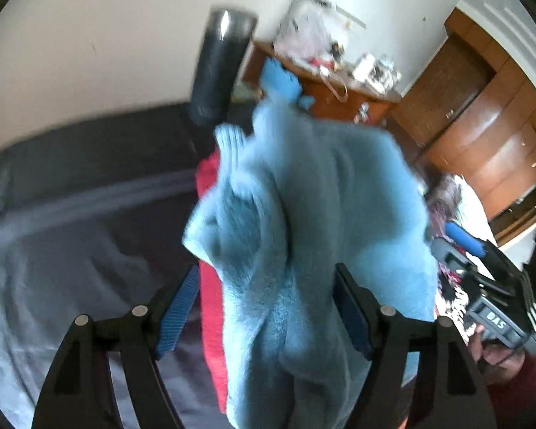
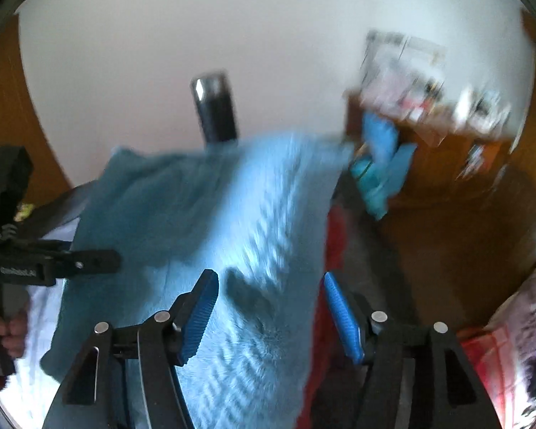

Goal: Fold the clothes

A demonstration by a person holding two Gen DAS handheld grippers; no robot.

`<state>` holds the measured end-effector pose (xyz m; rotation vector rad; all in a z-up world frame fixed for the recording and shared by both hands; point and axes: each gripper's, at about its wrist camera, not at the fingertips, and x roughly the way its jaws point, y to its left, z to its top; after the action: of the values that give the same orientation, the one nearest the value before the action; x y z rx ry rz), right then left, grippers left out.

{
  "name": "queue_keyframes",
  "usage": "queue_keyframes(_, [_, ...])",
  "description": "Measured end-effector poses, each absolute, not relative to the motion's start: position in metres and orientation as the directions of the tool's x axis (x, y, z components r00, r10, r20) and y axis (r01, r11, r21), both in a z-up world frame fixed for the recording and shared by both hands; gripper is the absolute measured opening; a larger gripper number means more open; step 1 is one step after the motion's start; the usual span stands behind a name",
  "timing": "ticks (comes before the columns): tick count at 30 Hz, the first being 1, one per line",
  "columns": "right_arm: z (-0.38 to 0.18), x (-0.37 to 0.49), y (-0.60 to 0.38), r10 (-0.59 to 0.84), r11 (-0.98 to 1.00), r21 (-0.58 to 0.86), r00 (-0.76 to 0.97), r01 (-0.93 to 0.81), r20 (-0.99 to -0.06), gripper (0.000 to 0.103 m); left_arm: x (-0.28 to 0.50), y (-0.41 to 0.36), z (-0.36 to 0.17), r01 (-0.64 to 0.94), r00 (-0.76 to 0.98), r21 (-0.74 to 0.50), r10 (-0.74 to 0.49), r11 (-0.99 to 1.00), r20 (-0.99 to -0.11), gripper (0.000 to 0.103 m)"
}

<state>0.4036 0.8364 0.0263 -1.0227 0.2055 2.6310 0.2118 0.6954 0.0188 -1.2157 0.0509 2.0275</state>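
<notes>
Soft, limp, fluffy blue garment point(image 1: 303, 214) hangs bunched between the left tongs point(image 1: 266, 307), both tongs point(image 2: 269, 316) spread wide; best pinched at an edge

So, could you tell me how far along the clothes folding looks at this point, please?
Nothing looks finished yet. In hand: the light blue fleece garment hangs bunched between the open jaws of the left gripper, and it also spreads in front of the open right gripper; blur hides any actual grip. Left: laying it flat on the grey bedsheet and folding it, then the red garment behind it.
</notes>
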Motion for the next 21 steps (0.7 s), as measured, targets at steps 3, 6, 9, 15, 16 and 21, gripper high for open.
queue_keyframes(3, [0.047, 0.418, 0.820, 0.255, -0.951, -0.021, -0.749, -0.307, -0.611, 0.063, 0.224, 0.684, 0.046, -0.661, -0.319, -0.298, 0.617, -0.689, -0.720, 0.078])
queue_keyframes(6, [0.029, 0.414, 0.809, 0.221, -0.963, -0.027, -0.730, -0.267, -0.647, 0.063, 0.248, 0.692, 0.059, -0.744, -0.298, -0.271, 0.666, -0.611, -0.684, 0.080])
queue_keyframes(9, [0.009, 0.410, 0.799, 0.186, -0.974, -0.031, -0.705, -0.226, -0.684, 0.063, 0.233, 0.751, 0.052, -0.795, -0.272, -0.215, 0.650, -0.567, -0.709, 0.080])
queue_keyframes(15, [-0.027, 0.396, 0.799, 0.152, -0.978, -0.016, -0.661, -0.207, -0.735, 0.064, 0.229, 0.745, 0.000, -0.780, -0.282, -0.129, 0.529, -0.612, -0.800, 0.080])
queue_keyframes(16, [-0.031, 0.395, 0.801, 0.151, -0.977, -0.011, -0.660, -0.212, -0.736, 0.064, 0.227, 0.752, -0.008, -0.781, -0.289, -0.117, 0.522, -0.613, -0.803, 0.080])
queue_keyframes(21, [-0.047, 0.386, 0.810, 0.148, -0.974, 0.007, -0.656, -0.228, -0.740, 0.067, 0.238, 0.740, -0.025, -0.777, -0.327, -0.064, 0.489, -0.626, -0.809, 0.080])
